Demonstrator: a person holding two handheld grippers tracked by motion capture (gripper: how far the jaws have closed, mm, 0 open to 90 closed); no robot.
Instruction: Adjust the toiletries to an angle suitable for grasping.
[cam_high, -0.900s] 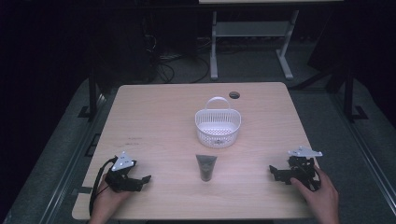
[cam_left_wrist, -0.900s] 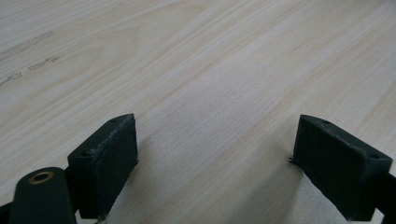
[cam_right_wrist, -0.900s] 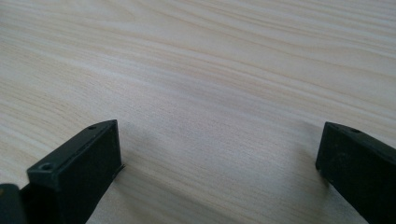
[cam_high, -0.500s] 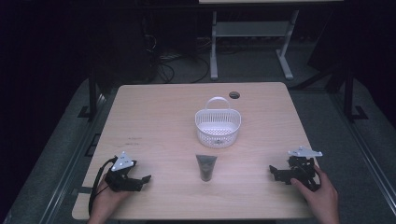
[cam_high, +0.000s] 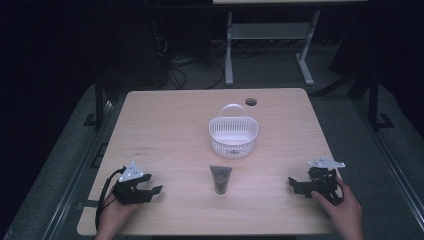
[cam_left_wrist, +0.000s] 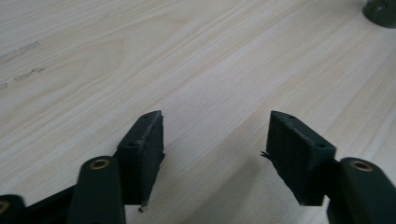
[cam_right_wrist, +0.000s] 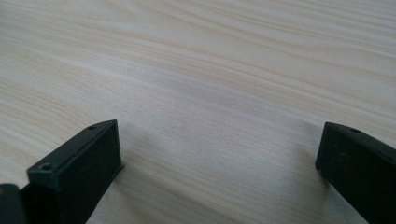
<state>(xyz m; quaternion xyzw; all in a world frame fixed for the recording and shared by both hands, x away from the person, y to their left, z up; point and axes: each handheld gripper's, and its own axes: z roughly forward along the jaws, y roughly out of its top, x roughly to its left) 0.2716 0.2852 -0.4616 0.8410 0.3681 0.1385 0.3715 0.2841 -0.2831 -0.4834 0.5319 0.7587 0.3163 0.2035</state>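
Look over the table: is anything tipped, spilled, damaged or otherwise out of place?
Nothing stands out. The white basket sits upright mid-table, the dark tube lies flat just in front of it, apart from it, and the left claw and right claw rest open near the front corners.

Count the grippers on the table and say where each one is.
2. The left gripper rests near the table's front left corner, jaws open and empty. The right gripper rests near the front right edge, also open and empty. A dark tube lies between them.

Left tongs (cam_high: 152, 190): black, grey three-cornered plate on top, black cable looping behind. Right tongs (cam_high: 295, 184): same black build, same grey plate, brass-ringed screw holes.
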